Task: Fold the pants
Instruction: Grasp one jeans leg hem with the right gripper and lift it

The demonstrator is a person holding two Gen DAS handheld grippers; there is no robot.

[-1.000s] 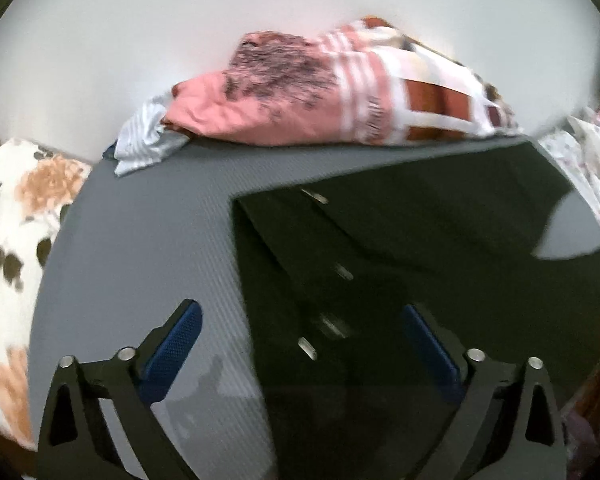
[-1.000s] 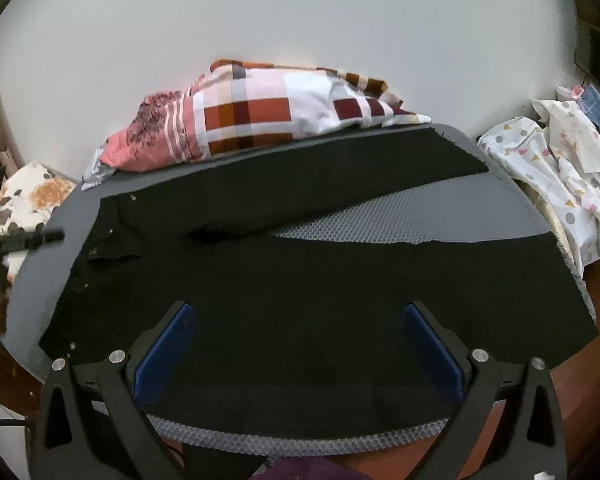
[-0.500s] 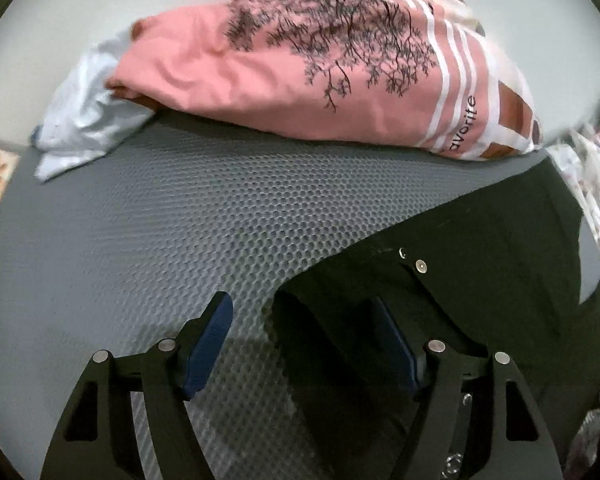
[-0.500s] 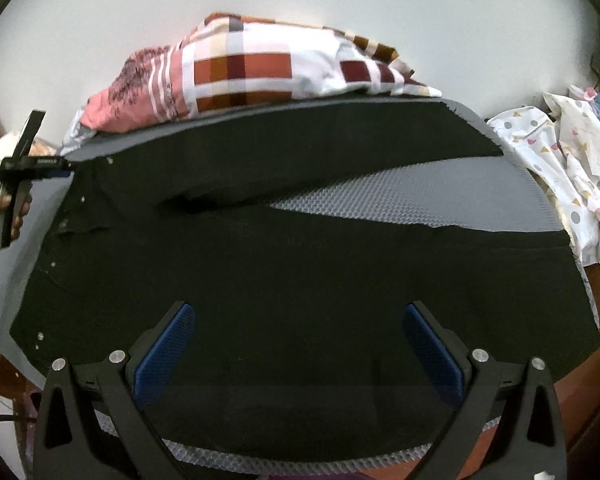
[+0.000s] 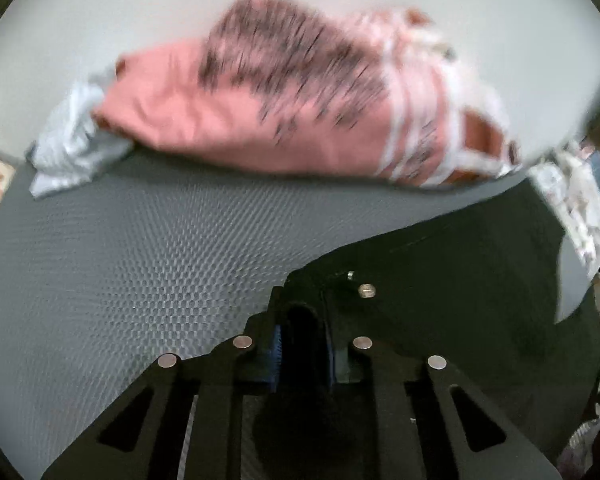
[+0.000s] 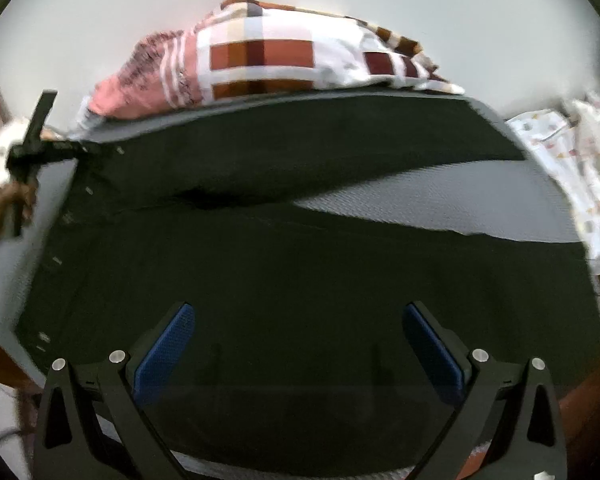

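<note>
Black pants (image 5: 440, 280) corner pinched in left tongs (image 5: 302, 336), right tongs (image 6: 298, 344) spread above

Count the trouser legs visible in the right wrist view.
2. One leg of the black pants lies along the far edge by the checked bedding; the other lies nearer, with grey mat between them.

Soft, even indoor light; both fisheye views motion-blurred, edges curved and dark-vignetted.
</note>
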